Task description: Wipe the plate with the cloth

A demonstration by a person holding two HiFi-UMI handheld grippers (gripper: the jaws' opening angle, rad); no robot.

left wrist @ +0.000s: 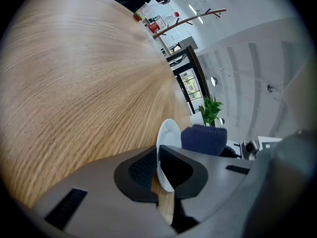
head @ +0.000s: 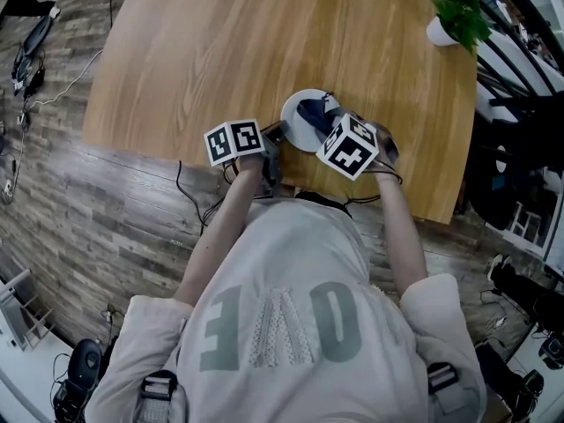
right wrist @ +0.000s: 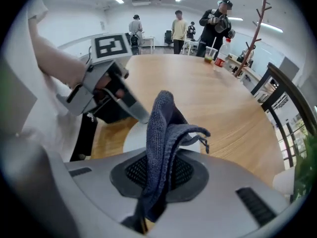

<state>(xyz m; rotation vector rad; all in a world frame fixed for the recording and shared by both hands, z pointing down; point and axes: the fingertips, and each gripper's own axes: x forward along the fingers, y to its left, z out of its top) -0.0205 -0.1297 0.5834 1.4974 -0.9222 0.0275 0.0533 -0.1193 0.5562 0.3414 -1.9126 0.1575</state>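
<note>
- The round, smooth white plate (head: 295,123) sits just below the centre of the head view, near the lower edge of the table.
- The left tool (left wrist: 159,170) has its ribbed black pads closed on the plate's thin rim.
- The right tool (right wrist: 157,175) is clamped on a dark blue, coarse-knit cloth (right wrist: 163,128), which stands up in soft folds over the plate.
- The light wooden table (head: 220,51) has a fine streaked grain.
- A leafy green plant in a white pot (head: 454,16) stands at the upper right, well apart.
</note>
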